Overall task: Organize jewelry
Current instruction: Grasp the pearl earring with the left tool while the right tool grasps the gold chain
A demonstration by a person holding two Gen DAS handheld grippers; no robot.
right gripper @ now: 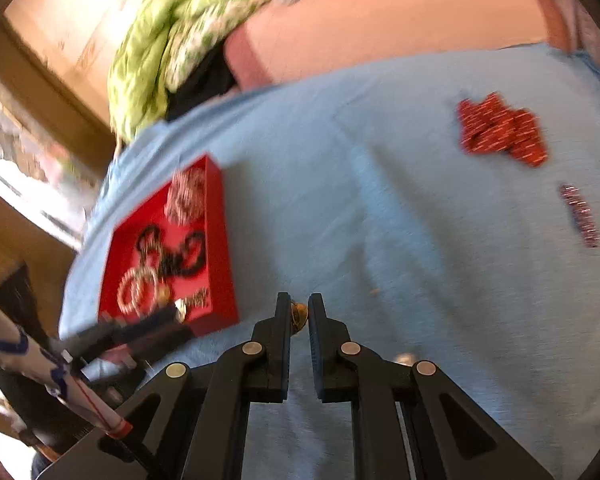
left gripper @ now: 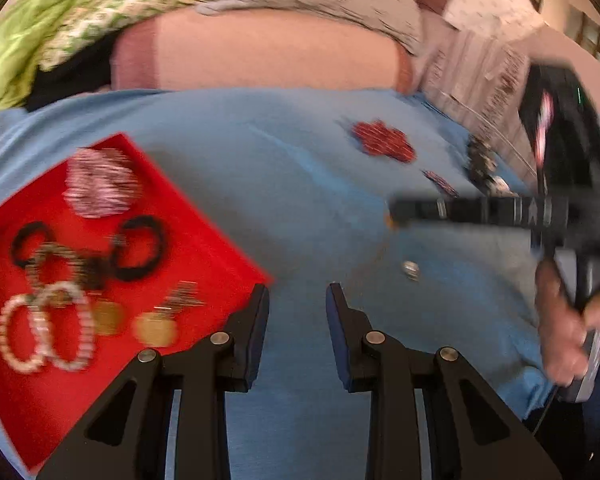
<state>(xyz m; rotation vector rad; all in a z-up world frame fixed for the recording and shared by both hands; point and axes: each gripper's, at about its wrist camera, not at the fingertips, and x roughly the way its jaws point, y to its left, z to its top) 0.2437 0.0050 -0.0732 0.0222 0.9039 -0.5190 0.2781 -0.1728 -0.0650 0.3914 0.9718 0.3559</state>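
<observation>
The right gripper point(right gripper: 299, 314) has its fingers clenched on a small round gold piece point(right gripper: 299, 316), lifted just beside the red tray point(right gripper: 220, 240). The left gripper point(left gripper: 298, 300) hangs with fingers apart, nothing between them, over the blue cloth point(left gripper: 260, 152) at the tray's corner. In the tray lie pearly bangles point(left gripper: 44, 326), black loops point(left gripper: 140, 248) and gold discs point(left gripper: 156, 330). A red beaded cluster point(right gripper: 500, 130) and a small silver ring point(left gripper: 410, 268) rest on the cloth.

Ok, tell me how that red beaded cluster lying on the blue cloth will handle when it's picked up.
The red beaded cluster looks like several linked lobes, so it will probably flop and dangle rather than stay flat. It lies low on the blue cloth, so it likely won't roll. Its small beads may slip from a narrow pinch.
</observation>
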